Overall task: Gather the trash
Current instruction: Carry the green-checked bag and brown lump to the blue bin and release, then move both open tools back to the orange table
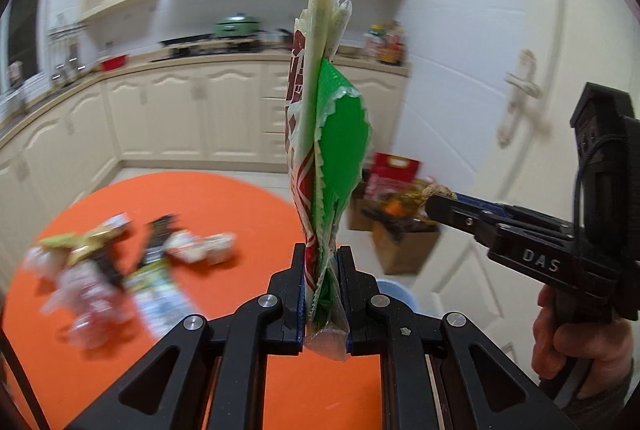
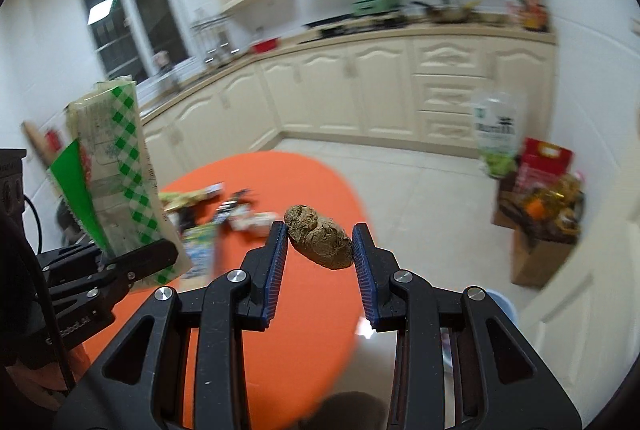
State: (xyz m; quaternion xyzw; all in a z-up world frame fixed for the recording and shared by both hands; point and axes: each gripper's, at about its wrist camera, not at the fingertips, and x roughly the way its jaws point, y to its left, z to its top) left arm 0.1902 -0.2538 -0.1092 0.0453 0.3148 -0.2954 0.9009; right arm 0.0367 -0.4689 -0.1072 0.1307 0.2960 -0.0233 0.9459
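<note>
My left gripper (image 1: 322, 254) is shut on a bundle of flat wrappers (image 1: 340, 134), green, red-and-white and clear, which stands upright above its fingers. The same bundle (image 2: 116, 166) and left gripper (image 2: 160, 254) show at the left of the right wrist view. My right gripper (image 2: 320, 232) is shut on a brown crumpled lump (image 2: 320, 244), pinched between its blue pads. In the left wrist view that right gripper (image 1: 440, 200) reaches in from the right, held by a person's hand (image 1: 576, 346). Both hang over a round orange table (image 1: 224, 198) with several blurred pieces of trash (image 1: 120, 262) lying on it.
A cardboard box (image 2: 540, 254) filled with bottles and packets stands on the floor at the right, near a white door (image 1: 520, 90). A pale blue rim (image 2: 500, 304) shows just past the table's edge. Cream kitchen cabinets (image 2: 360, 90) line the back.
</note>
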